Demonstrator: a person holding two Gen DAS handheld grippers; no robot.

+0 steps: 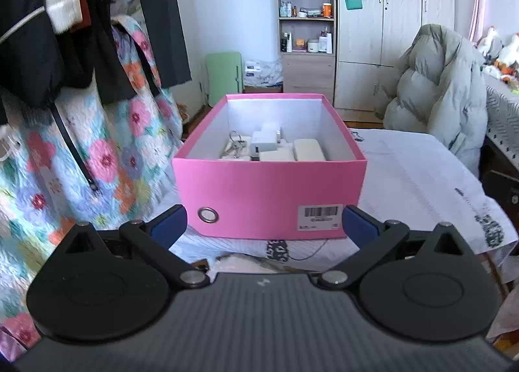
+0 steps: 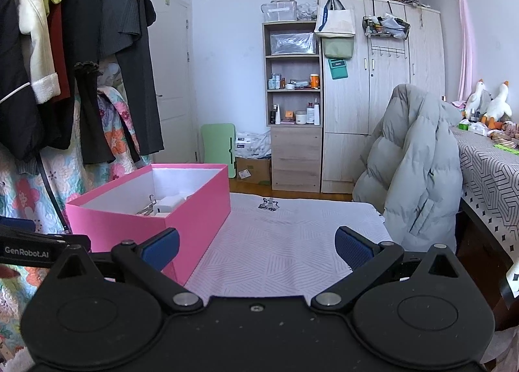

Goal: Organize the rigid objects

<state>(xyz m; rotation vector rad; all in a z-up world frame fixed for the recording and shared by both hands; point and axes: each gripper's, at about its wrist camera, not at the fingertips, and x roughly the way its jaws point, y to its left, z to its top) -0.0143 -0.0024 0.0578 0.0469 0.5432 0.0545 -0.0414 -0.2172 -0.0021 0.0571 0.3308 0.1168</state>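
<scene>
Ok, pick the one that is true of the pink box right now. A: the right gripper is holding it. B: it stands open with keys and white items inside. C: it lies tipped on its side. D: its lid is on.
B: the pink box stands upright and lidless, with a bunch of keys and white items inside.

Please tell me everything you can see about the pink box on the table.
The pink box is a rectangular, lidless box that looks like cardboard, pink outside and white inside. Its near end wall carries a metal-ringed hole and a white barcode label. It stands upright on the pale patterned cloth. Inside lie a bunch of keys and several white, blocky items, too indistinct to name. Neither gripper touches it.
</scene>
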